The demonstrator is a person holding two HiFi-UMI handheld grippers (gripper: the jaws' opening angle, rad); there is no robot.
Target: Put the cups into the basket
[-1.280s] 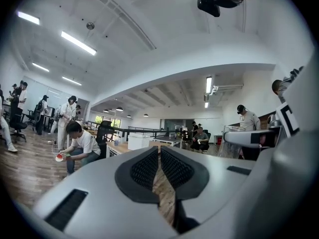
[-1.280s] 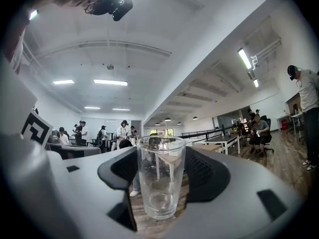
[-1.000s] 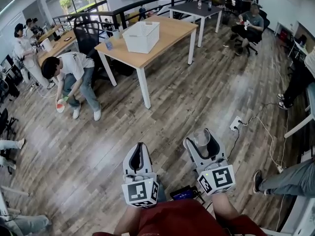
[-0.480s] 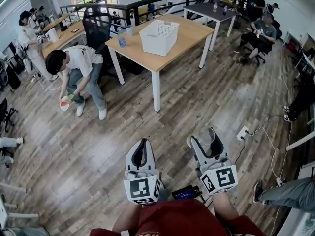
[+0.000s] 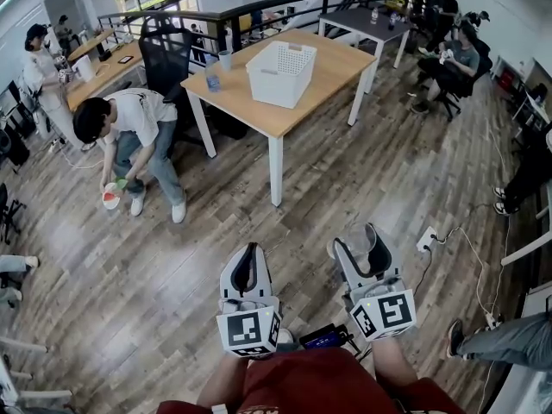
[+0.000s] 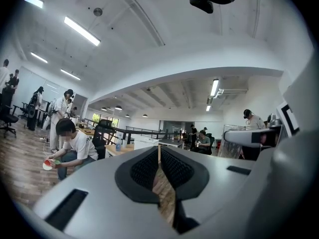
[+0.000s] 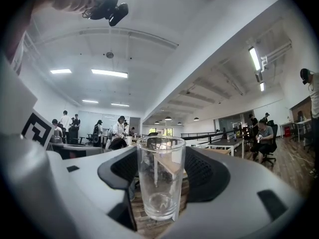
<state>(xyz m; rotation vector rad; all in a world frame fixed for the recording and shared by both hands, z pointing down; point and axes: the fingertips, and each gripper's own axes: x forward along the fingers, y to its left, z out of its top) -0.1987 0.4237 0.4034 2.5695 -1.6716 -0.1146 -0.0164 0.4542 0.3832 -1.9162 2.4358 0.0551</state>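
Note:
My right gripper (image 5: 359,250) is shut on a clear drinking glass (image 7: 160,179) that stands upright between its dark pads; the same glass (image 5: 354,243) shows in the head view, low over the wooden floor. To its left my left gripper (image 5: 247,270) is shut, its pads (image 6: 148,169) nearly meeting with nothing between them. Far ahead a white slatted basket (image 5: 280,74) stands on a light wooden table (image 5: 332,57). A blue cup (image 5: 212,76) and a pale cup (image 5: 225,59) stand near that table's left end.
A person (image 5: 129,132) crouches on the floor left of the table. A black office chair (image 5: 168,54) stands behind it, a dark table (image 5: 371,20) farther back. A power strip and cables (image 5: 427,240) lie at the right, near someone's leg (image 5: 496,336).
The table and basket have shifted right and slightly lower in the head view. Both grippers keep their places, and the glass stays in the right one.

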